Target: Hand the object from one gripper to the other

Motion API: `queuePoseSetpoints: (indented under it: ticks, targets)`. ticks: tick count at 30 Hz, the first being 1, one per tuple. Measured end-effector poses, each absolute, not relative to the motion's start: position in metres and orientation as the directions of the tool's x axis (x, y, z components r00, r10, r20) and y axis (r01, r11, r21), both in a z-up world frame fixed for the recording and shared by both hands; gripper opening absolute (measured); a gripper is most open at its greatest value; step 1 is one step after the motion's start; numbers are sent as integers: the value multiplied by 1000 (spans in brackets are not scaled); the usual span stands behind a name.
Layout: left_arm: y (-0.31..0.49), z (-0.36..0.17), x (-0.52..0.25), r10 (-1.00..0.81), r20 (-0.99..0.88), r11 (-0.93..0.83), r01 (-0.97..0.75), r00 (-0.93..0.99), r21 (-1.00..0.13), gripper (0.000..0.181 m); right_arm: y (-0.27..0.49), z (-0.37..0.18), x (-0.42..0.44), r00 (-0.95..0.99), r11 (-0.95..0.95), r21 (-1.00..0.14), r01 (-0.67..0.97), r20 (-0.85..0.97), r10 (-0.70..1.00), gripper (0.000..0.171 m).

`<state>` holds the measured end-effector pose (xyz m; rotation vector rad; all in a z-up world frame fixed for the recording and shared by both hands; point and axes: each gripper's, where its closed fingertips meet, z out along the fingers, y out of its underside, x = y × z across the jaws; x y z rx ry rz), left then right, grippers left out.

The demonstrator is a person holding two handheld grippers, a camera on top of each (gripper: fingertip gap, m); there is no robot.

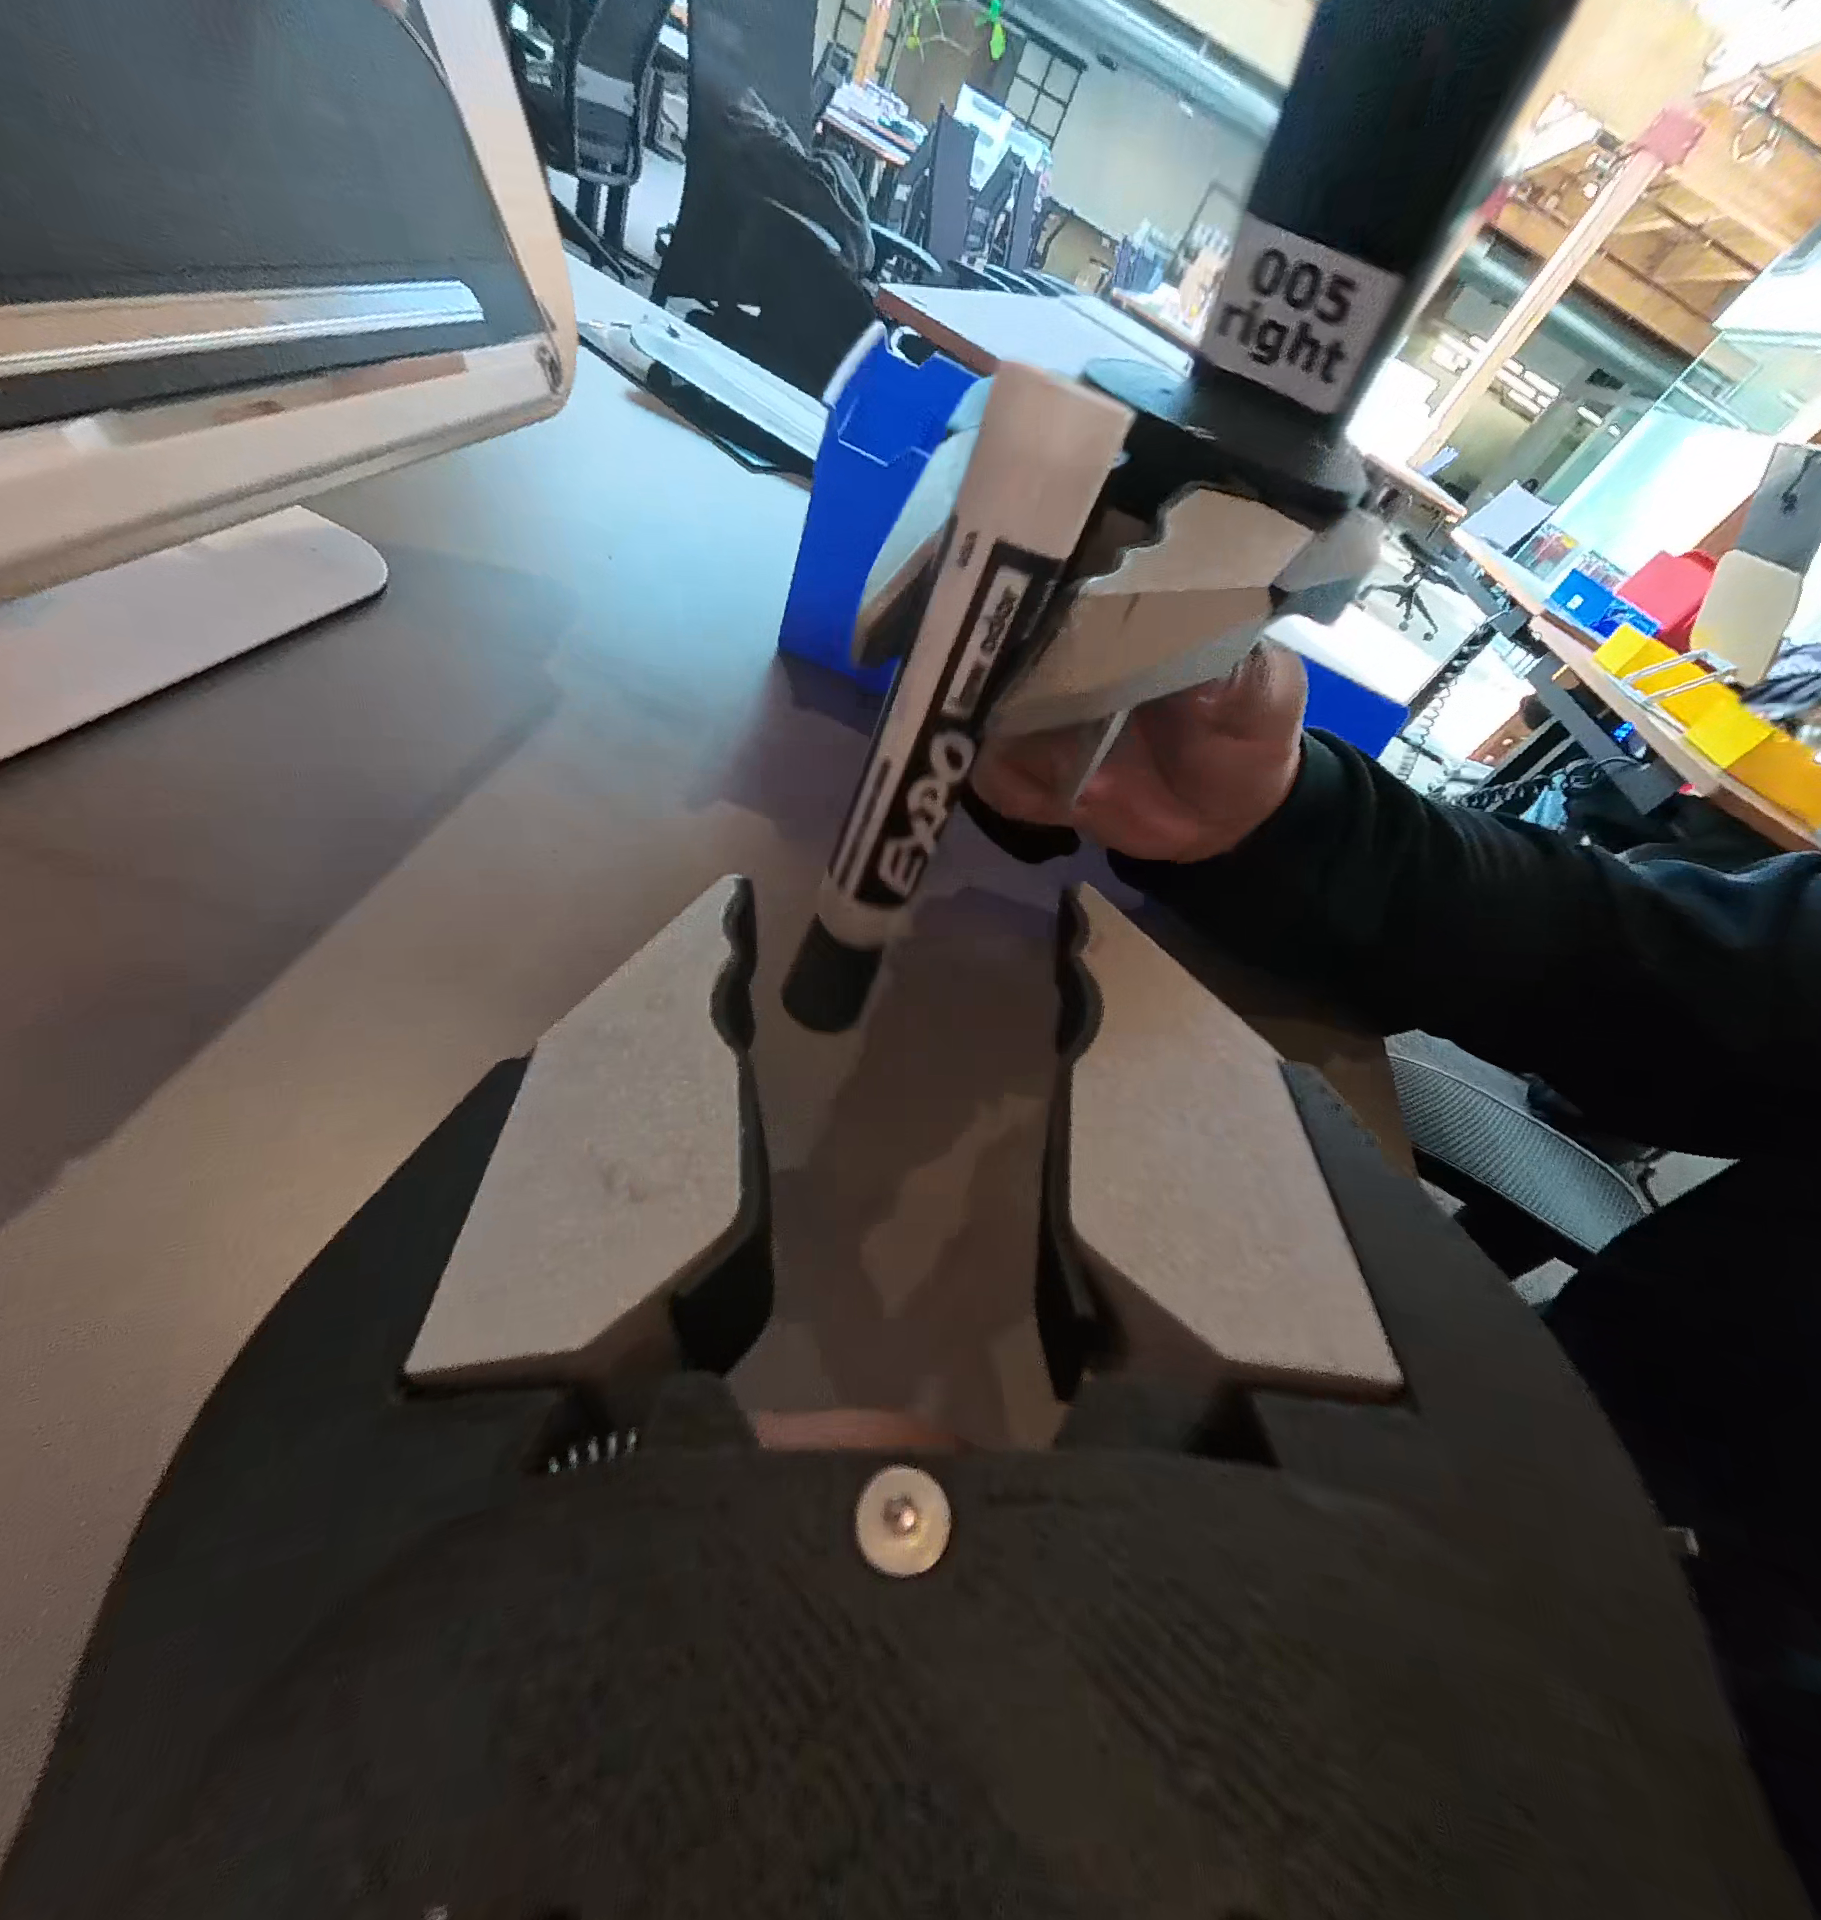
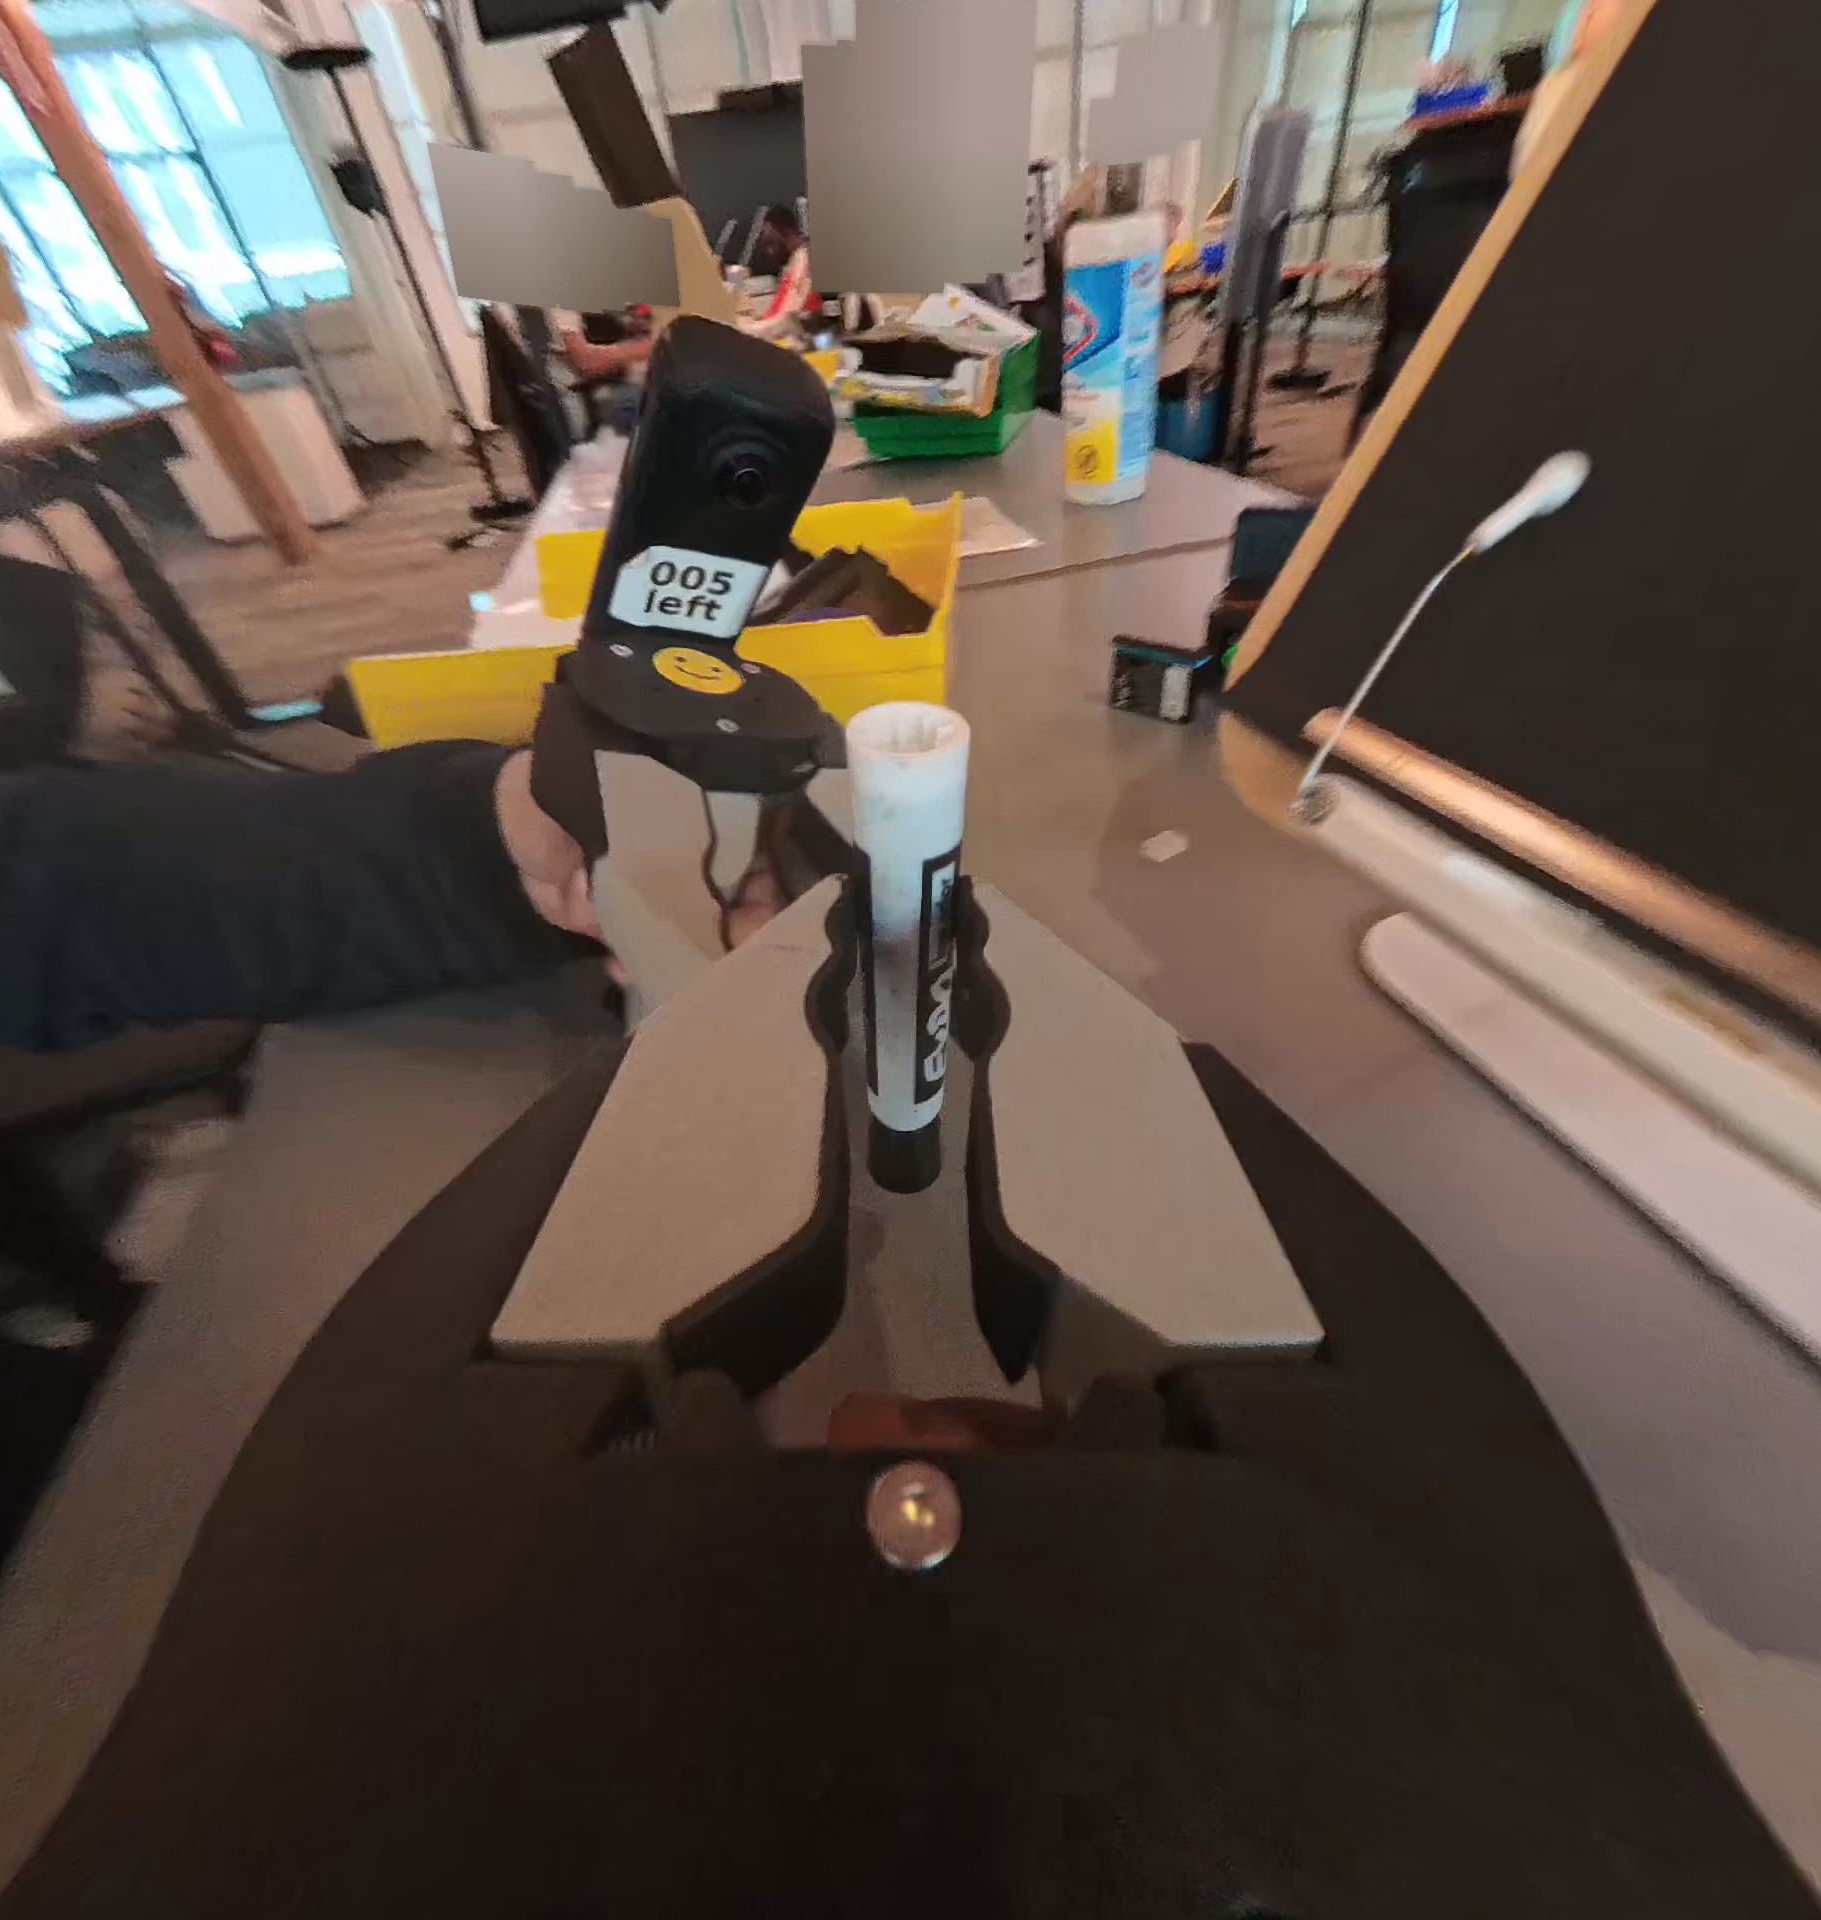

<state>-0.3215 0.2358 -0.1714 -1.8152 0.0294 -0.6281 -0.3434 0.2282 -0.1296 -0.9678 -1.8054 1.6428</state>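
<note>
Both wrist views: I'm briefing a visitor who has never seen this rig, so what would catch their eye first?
The white marker with its black cap pointing down, clamped upright in the right gripper at the centre of the right wrist view. In the left wrist view the left gripper is open, its fingers either side of the marker's cap. Behind them stand a blue bin and a monitor on the desk.

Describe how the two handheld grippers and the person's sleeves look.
Both the left gripper and the right gripper have black textured bodies, flat grey wedge-shaped fingers with wavy black inner pads, and a silver screw at the centre. Each carries a black camera post with a white label; the left has a yellow smiley sticker. The sleeves are black.
</note>
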Motion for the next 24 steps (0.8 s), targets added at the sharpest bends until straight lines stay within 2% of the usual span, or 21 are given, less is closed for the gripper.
queuePoseSetpoints:
  ticks: [2,4,7,9,13,15,21,24]
  targets:
    - [233,-165,-328,-317,427,-329,324,847,-887,59,238,-122,-344,-551,128,-990,64,72,831,16]
    - [232,-155,-339,-295,459,-290,379,838,-879,57,251,-120,-347,-425,334,-943,-4,304,853,15]
    - [226,-138,-342,-340,550,-247,492,763,-835,52,261,-127,-351,-241,698,-714,-63,689,683,15]
    - [225,-136,-340,-367,616,-274,552,697,-787,53,259,-131,-354,-143,839,-537,-86,840,523,16]
    - [224,-142,-332,-400,710,-366,609,580,-704,65,242,-140,-355,-71,961,-235,-145,971,226,15]
    - [222,-141,-327,-426,729,-389,619,536,-683,61,244,-140,-356,-21,985,-121,-122,993,119,16]
    - [219,-144,-313,-458,734,-437,592,502,-677,62,237,-147,-358,-7,991,108,-81,994,-109,15]
    - [219,-147,-313,-456,723,-444,572,518,-690,56,232,-155,-359,-17,985,144,-91,989,-147,15]
